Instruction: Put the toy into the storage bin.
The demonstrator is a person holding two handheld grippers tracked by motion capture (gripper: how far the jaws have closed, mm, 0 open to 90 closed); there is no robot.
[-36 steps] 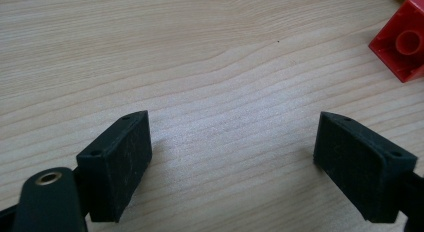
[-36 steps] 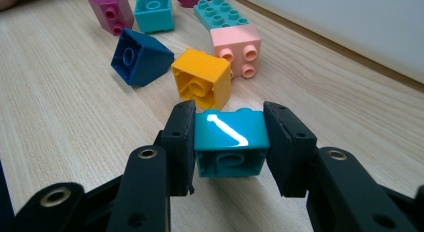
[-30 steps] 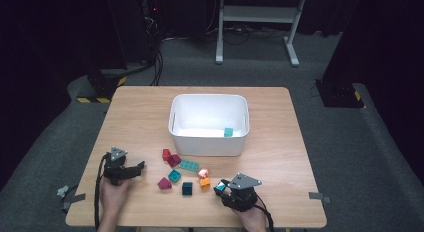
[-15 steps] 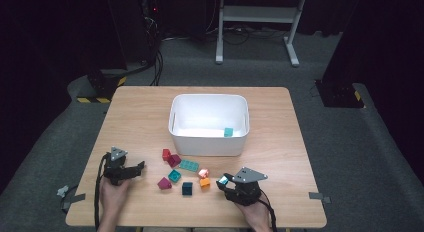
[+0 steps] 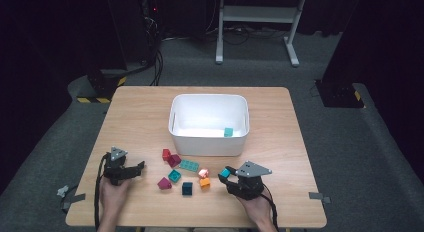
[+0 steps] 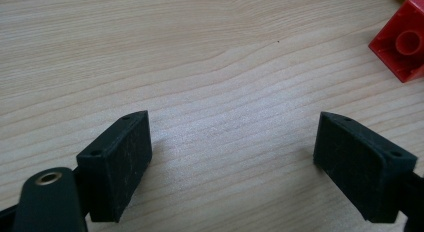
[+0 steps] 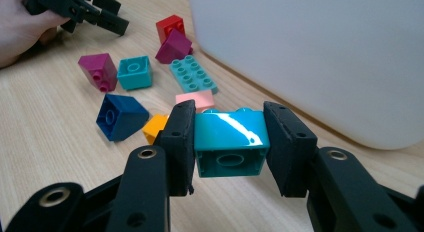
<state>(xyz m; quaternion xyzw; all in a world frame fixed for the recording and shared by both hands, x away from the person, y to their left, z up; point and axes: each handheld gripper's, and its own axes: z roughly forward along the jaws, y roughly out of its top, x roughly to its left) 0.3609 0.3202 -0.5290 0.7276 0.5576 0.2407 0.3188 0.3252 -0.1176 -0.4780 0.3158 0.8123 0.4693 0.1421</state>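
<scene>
My right gripper [image 5: 226,177] is shut on a teal brick [image 5: 225,172], held a little above the table near the front edge. In the right gripper view the teal brick [image 7: 230,142] sits squeezed between both pads of the gripper [image 7: 231,117], open underside toward the camera. The white bin [image 5: 209,142] stands just beyond, with another teal brick [image 5: 228,132] inside. My left gripper [image 5: 139,168] rests at the front left, open with nothing between its fingers. In the left gripper view it [image 6: 232,137] frames bare wood, with a red brick [image 6: 405,42] off to the upper right.
Loose bricks lie between the two grippers: a red one [image 5: 166,154], a magenta one [image 5: 174,160], a teal plate [image 5: 189,165], a pink one [image 5: 203,172], an orange one [image 5: 205,182] and a dark blue one [image 5: 187,188]. The bin wall [image 7: 320,57] looms close on the right.
My right gripper has risen slightly with the teal brick in it, edging toward the bin. The left gripper has stayed where it was.
</scene>
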